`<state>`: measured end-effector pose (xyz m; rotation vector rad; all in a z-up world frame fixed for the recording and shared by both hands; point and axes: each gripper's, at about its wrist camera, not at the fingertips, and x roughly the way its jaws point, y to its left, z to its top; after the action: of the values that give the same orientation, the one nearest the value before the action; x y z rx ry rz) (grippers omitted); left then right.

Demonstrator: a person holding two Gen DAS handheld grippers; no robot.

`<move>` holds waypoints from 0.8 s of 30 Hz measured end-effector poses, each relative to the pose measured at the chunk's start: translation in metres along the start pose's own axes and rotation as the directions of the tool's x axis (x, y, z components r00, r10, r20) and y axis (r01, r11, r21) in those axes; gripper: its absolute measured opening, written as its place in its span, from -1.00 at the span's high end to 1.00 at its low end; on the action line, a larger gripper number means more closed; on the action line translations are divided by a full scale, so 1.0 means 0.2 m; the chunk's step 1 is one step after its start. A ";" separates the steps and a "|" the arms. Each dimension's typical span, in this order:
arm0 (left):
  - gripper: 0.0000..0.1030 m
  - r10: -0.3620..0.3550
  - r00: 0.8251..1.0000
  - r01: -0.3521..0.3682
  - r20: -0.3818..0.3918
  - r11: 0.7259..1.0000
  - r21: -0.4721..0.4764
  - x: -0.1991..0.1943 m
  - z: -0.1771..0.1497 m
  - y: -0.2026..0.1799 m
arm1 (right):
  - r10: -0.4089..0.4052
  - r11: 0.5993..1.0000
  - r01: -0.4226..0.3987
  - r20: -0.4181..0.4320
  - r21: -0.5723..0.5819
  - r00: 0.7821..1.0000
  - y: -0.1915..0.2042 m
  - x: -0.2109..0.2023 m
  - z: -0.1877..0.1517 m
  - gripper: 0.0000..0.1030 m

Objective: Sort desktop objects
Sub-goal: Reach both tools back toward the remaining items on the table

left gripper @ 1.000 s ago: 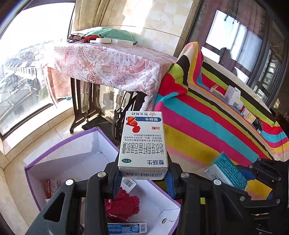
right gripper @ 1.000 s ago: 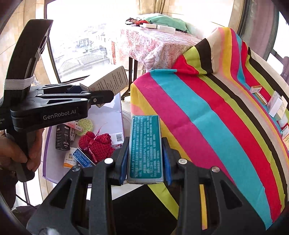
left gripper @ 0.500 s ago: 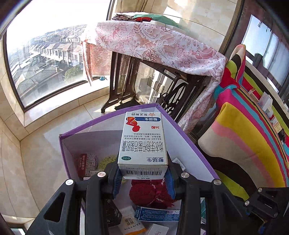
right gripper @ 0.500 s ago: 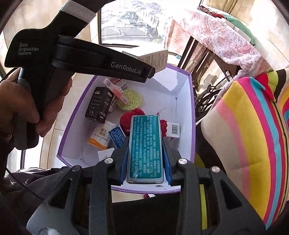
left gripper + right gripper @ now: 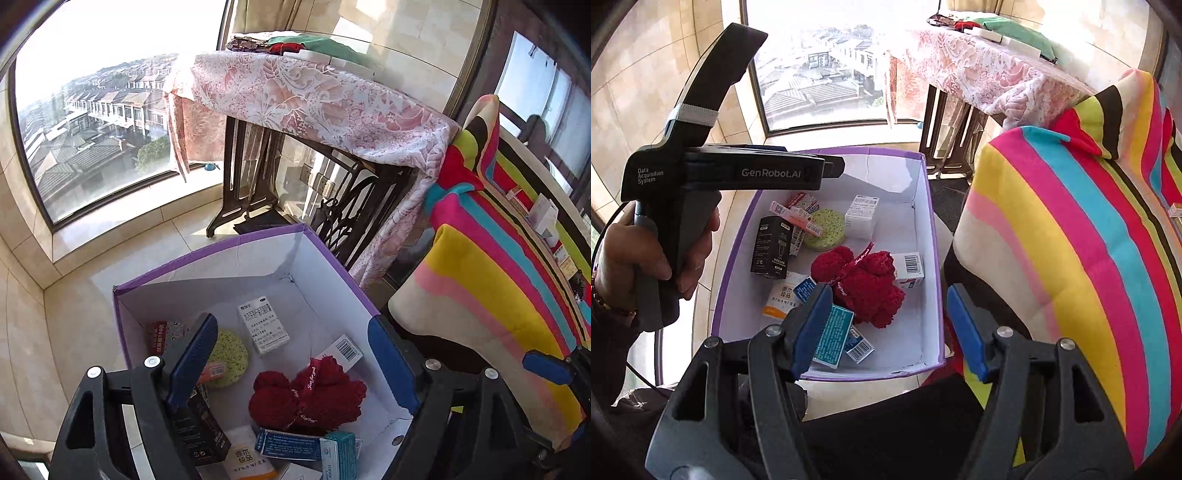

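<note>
A purple-rimmed storage box (image 5: 229, 254) (image 5: 925, 229) with white walls stands on the floor. My left gripper (image 5: 291, 354) (image 5: 833, 168) hovers over it with its jaws opening and nothing between them. The white medicine box (image 5: 264, 328) (image 5: 862, 216) lies on the box floor near the far wall. My right gripper (image 5: 888, 328) is over the near end, its jaws opening too and empty. The teal box (image 5: 833, 341) (image 5: 340, 456) lies inside the storage box, beside the right gripper's left pad. A hand (image 5: 628, 258) holds the left gripper.
The storage box also holds a red knitted item (image 5: 864, 288), a black carton (image 5: 770, 247), a yellow sponge (image 5: 825, 229) and several small packets. The striped-cloth table (image 5: 1089, 258) rises to the right, with small boxes (image 5: 543, 218) on it. A floral-cloth table (image 5: 314, 99) stands behind.
Both grippers swung from the striped table to over the storage box, then opened. The white medicine box and the teal box dropped out of the jaws into the storage box.
</note>
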<state>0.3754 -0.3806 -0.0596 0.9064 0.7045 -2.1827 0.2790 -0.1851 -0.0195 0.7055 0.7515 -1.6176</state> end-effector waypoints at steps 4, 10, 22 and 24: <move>-0.63 -0.123 0.992 0.125 -0.020 0.979 0.159 -0.03 0.09 -0.40 | -0.190 0.976 0.178 0.086 0.126 0.978 -0.37 -0.27 -0.08 -0.48; -0.69 -0.261 0.965 0.241 -0.027 0.840 0.486 -0.01 0.28 -1.21 | -0.407 0.848 0.376 0.004 0.373 0.913 -1.09 -0.53 -0.38 -0.72; -0.72 -0.171 0.978 0.208 -0.120 0.747 0.632 0.80 0.69 -2.27 | -0.436 0.505 0.367 -0.136 0.781 0.890 -2.34 -0.56 -0.79 -0.72; -0.72 -0.156 0.980 0.199 -0.124 0.743 0.638 0.89 0.72 -2.35 | -0.398 0.481 0.332 -0.136 0.811 0.907 -2.46 -0.51 -0.79 -0.73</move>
<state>-0.1263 -0.2448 -0.0031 1.2951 0.0193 -2.6372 -0.1827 0.0663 0.0119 1.1963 -0.0010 -2.4203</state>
